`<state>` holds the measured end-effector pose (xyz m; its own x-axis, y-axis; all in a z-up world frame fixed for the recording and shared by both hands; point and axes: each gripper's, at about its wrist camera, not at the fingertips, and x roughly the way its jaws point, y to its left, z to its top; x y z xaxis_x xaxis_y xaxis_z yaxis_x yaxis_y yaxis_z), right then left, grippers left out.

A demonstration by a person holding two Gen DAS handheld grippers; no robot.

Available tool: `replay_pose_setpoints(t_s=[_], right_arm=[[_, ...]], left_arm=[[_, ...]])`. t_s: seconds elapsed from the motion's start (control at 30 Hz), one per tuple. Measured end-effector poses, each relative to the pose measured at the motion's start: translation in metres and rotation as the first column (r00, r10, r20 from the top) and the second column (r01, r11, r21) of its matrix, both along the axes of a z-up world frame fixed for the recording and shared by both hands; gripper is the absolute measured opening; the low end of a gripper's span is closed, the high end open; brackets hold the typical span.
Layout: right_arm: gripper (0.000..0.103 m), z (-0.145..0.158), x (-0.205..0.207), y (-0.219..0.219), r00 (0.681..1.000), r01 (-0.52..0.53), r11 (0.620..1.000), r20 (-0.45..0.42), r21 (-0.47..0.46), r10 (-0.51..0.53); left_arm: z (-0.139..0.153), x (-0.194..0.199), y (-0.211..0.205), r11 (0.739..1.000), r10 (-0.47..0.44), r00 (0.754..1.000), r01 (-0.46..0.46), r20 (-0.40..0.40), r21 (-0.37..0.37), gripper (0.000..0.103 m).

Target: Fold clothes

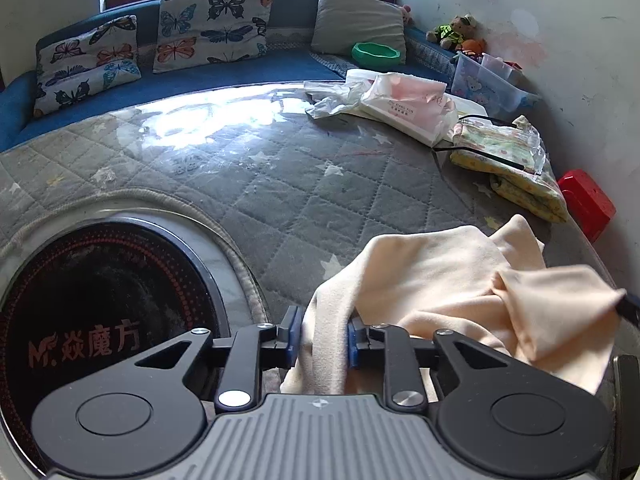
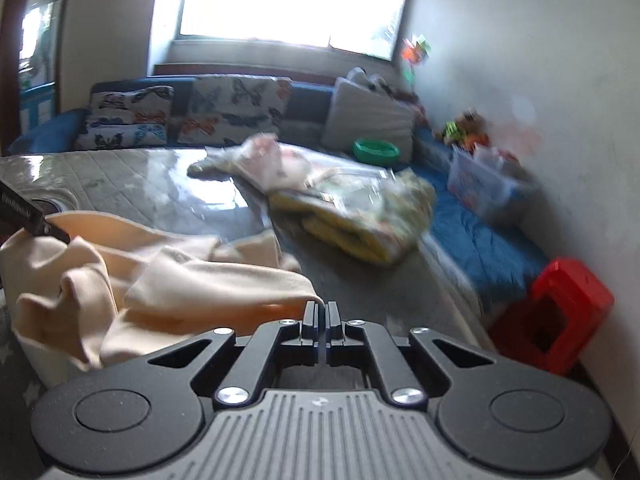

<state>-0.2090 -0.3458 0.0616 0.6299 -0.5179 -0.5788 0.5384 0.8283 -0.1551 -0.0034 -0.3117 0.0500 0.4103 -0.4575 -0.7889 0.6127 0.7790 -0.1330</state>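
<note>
A cream cloth garment (image 1: 460, 280) lies bunched over the near right of the grey quilted table cover (image 1: 280, 184). My left gripper (image 1: 322, 336) has a thick fold of this cloth between its blue pads, jaws held partly apart by the fabric. In the right wrist view the same cream cloth (image 2: 160, 280) spreads to the left. My right gripper (image 2: 322, 312) has its jaws pressed together on the cloth's edge at its tip. The other gripper's dark finger (image 2: 28, 216) shows at the left edge, on the cloth.
A round black induction cooker (image 1: 100, 312) sits at the near left. Plastic bags (image 1: 400, 100) and folded yellow patterned cloths (image 1: 508, 160) lie at the table's far right. A red stool (image 2: 556, 312) stands right of the table. A blue sofa with butterfly cushions (image 1: 212, 24) is behind.
</note>
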Motion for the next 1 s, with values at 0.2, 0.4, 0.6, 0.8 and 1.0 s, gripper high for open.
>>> replay_pose_setpoints(t_s=[0.2,0.4,0.6,0.8,1.0], right_arm=[[0.002,-0.011,-0.023,0.013,0.999,-0.01,0.999,-0.041,0.038,0.011],[0.004,-0.005,-0.023,0.025,0.998,-0.053,0.998,-0.013,0.046,0.053],[0.023,0.0,0.007,0.054,0.977,-0.211,0.977,0.03,0.038,0.21],[0.04,-0.004,0.052,0.092,0.928,-0.372,0.928,0.029,0.018,0.371],[0.04,-0.02,0.086,0.118,0.884,-0.466,0.882,-0.01,0.074,0.468]], left_arm=[[-0.003,-0.001,0.006,0.999,0.032,0.999,-0.032,0.012,0.003,0.011],[0.014,-0.022,0.041,0.996,0.075,0.996,-0.072,0.055,-0.049,0.008],[0.03,-0.047,0.078,0.989,0.101,0.992,-0.092,0.076,-0.113,0.008],[0.039,-0.062,0.11,0.982,0.145,0.984,-0.131,0.103,-0.134,0.008],[0.037,-0.069,0.14,0.973,0.196,0.975,-0.181,0.099,-0.143,0.008]])
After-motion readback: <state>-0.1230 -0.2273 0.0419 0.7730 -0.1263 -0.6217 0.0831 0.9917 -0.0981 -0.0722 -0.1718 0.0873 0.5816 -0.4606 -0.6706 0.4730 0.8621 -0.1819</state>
